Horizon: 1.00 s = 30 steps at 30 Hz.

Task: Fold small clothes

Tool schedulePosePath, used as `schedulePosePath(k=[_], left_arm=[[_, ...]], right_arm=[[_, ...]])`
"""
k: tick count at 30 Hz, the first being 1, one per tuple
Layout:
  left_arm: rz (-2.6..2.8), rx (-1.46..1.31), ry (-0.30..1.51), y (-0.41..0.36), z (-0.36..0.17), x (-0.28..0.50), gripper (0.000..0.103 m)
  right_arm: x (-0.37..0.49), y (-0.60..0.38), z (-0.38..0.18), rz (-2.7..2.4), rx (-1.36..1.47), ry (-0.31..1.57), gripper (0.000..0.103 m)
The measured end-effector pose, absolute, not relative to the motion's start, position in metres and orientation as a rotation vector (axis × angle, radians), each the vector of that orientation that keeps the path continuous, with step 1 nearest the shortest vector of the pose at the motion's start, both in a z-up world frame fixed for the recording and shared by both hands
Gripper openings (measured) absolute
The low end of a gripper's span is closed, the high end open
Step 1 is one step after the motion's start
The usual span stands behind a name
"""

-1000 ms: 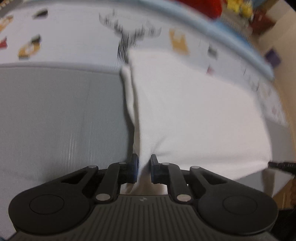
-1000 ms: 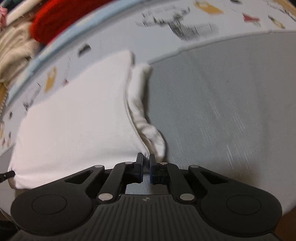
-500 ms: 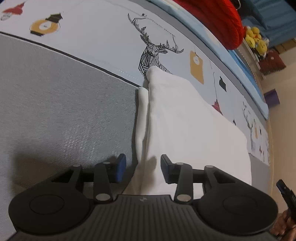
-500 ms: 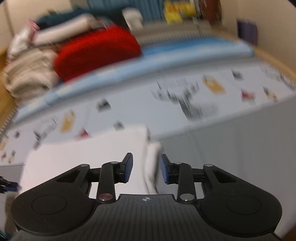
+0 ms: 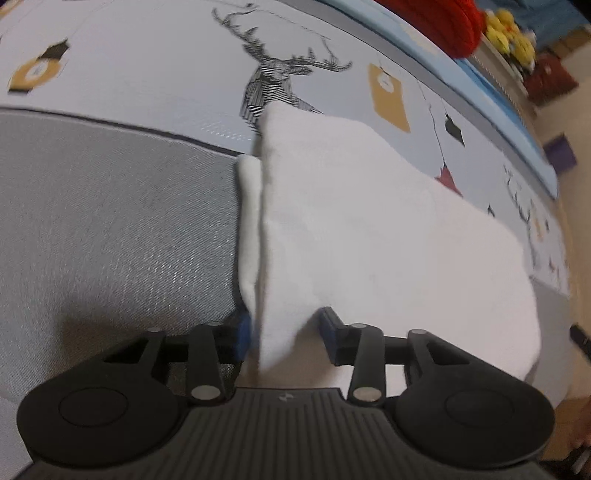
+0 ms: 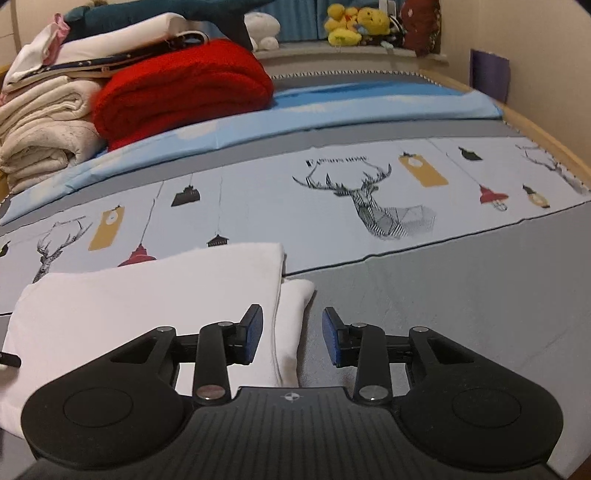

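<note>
**Both grippers let go of the folded white garment**

A second before, each gripper had been pinched nearly shut on a corner of the white garment [image 5: 369, 236]. By this moment the right gripper [image 6: 291, 341] stood with its jaws parted and nothing pressed between them, the cloth's edge lying below the gap. The left gripper [image 5: 284, 339] had opened and then been narrowing again; a near corner of the garment sat between its blue pads [image 5: 243, 338], and whether they pressed it could not be told.

The garment was soft, matte knit, folded into a broad rectangle, with a narrow second layer [image 5: 248, 225] peeping out along one long edge. It lay flat on the bedspread [image 6: 461, 295], straddling the seam between the grey woven band and the pale printed band with its line-drawn stag [image 6: 369, 199], lanterns and mustard tags.

The left wrist view, blurred, looked steeply down, the garment running off toward 2 o'clock. Only the right wrist view showed the room beyond: a plush red blanket [image 6: 177, 88] at 11 o'clock beside rolled cream blankets [image 6: 40, 122], and yellow soft toys [image 6: 354, 22] on a ledge at 12 o'clock.
</note>
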<state>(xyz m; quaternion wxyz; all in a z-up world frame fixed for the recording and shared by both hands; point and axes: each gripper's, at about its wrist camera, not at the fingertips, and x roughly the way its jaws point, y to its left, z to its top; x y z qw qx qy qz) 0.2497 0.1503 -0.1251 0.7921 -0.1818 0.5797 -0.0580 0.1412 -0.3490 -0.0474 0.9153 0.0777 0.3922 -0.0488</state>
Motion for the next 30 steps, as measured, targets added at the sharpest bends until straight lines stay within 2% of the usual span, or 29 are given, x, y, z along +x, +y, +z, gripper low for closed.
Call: schedulePosePath(k=[2,5,9,12,15,17,21,23,25,26,30], left_arm=[[-0.138,-0.355,1.244,0.147,-0.124,0.249,0.017],[-0.149,-0.351,1.226,0.15,-0.118,0.246,0.012],[-0.105,-0.257,1.158,0.154,-0.093,0.236,0.012],[-0.052,-0.191,1.18,0.16,-0.087,0.228,0.013],[-0.045,-0.235,1.236,0.175,-0.096,0.227,0.018],[-0.014,-0.271,1.235,0.189,-0.101,0.226,0.034],[-0.05,-0.412,1.284,0.202,-0.12,0.228,0.035],[-0.062,-0.389,1.282,0.197,-0.124,0.227,0.037],[-0.077,-0.344,1.265,0.189,-0.124,0.226,0.034],[-0.089,-0.317,1.254,0.185,-0.123,0.226,0.024],[-0.139,-0.187,1.217,0.17,-0.116,0.223,0.014]], right_arm=[[0.143,-0.348,-0.049,-0.107,0.162,0.811,0.037],[0.146,-0.342,-0.052,-0.109,0.178,0.819,0.037],[0.148,-0.333,-0.052,-0.106,0.168,0.812,0.037],[0.149,-0.328,-0.053,-0.105,0.163,0.816,0.037],[0.15,-0.322,-0.055,-0.1,0.152,0.82,0.037],[0.149,-0.32,-0.055,-0.095,0.146,0.822,0.037],[0.149,-0.318,-0.055,-0.083,0.141,0.829,0.037],[0.15,-0.315,-0.056,-0.076,0.129,0.832,0.037],[0.151,-0.313,-0.055,-0.072,0.121,0.831,0.037],[0.152,-0.313,-0.055,-0.071,0.122,0.83,0.037],[0.157,-0.314,-0.054,-0.074,0.134,0.827,0.037]])
